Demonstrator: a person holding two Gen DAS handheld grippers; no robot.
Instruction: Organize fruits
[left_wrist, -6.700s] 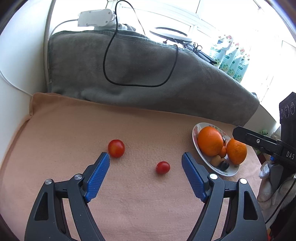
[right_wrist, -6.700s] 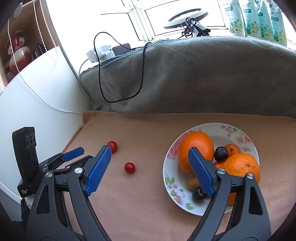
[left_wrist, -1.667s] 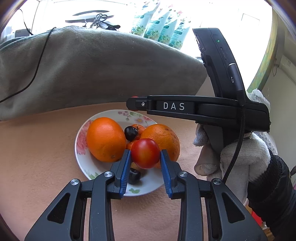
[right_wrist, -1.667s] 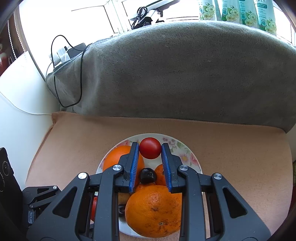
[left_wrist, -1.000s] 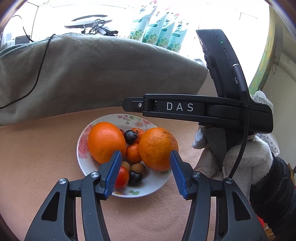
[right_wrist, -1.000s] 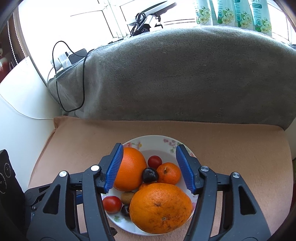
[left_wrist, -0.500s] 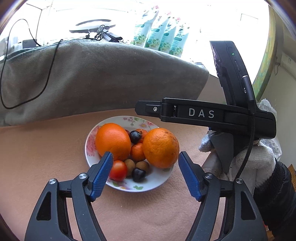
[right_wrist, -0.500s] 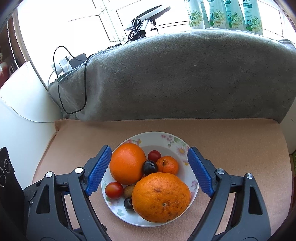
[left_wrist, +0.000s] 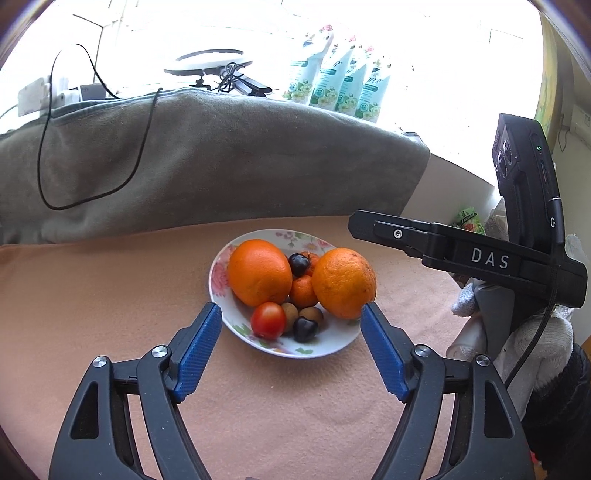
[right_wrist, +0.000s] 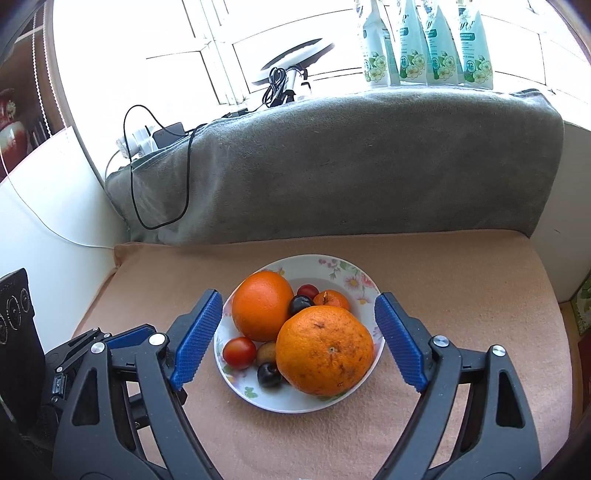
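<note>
A flowered white plate (left_wrist: 334, 334) (right_wrist: 332, 271) on the peach cloth holds two big oranges (left_wrist: 258, 271) (right_wrist: 325, 349), a mandarin (left_wrist: 303, 291), dark plums, small brown fruits and two red tomatoes. The larger tomato (left_wrist: 269, 320) (right_wrist: 239, 352) lies at the plate's near-left rim. The smaller tomato (right_wrist: 307, 291) sits behind a plum. My left gripper (left_wrist: 291, 310) hovers just short of the plate, its jaws opening, touching nothing. My right gripper (right_wrist: 298, 296) stands open with its jaws either side of the plate, holding nothing.
A grey blanket (right_wrist: 351, 166) with a black cable (left_wrist: 88, 192) over it rises behind the cloth. Green pouches (right_wrist: 424, 44) and a ring light stand on the windowsill. A gloved hand (left_wrist: 546, 332) carries the right gripper at the right of the left wrist view.
Both tomatoes, once on the cloth and then held, now lie on the plate. Over the last second both grippers widened their jaws and drew back from the plate.
</note>
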